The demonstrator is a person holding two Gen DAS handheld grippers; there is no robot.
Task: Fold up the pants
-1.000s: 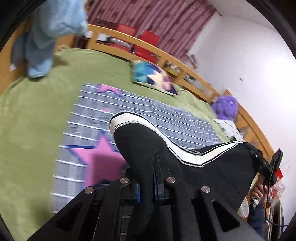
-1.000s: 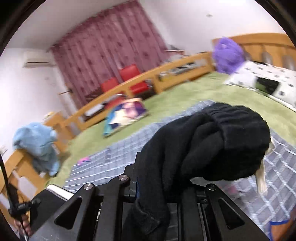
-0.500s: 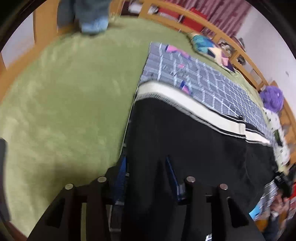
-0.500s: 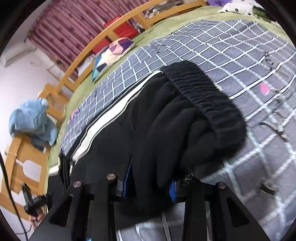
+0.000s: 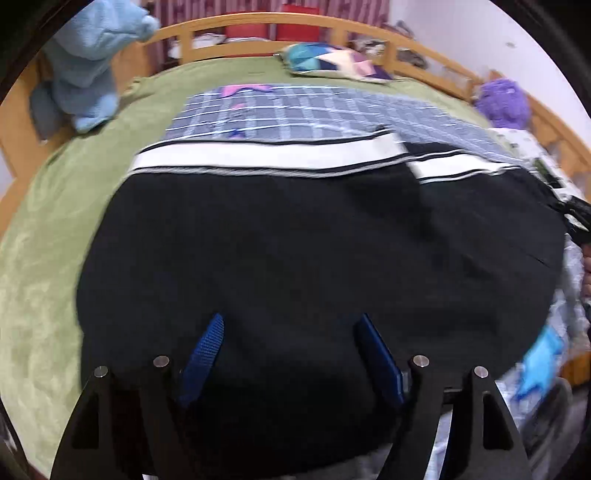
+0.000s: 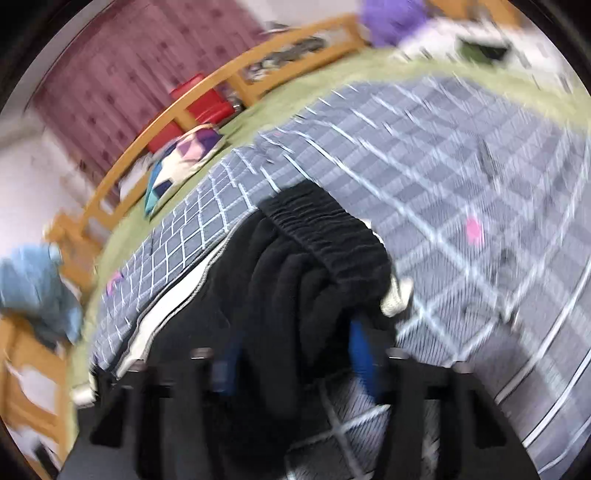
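Plainly, the black pants (image 5: pixel 295 240) lie spread on the grey checked blanket (image 5: pixel 295 118) in mid-frame; the left gripper (image 5: pixel 291 354) is opening, its blue pads clear of the cloth lying between them, while the right gripper (image 6: pixel 295 354) is also opening around the bunched waistband (image 6: pixel 325 232), contact blurred. Likely risks: the waistband bunch stays heaped rather than flat, or a retreating pad snags the fabric and drags the white side stripe (image 5: pixel 266 158) askew. Around it, a green bedspread (image 5: pixel 44 229), wooden bed rail (image 5: pixel 258 22) along the top, patchwork pillow (image 5: pixel 336 66), blue garment (image 5: pixel 88 66) upper left, maroon curtains (image 6: pixel 110 81).
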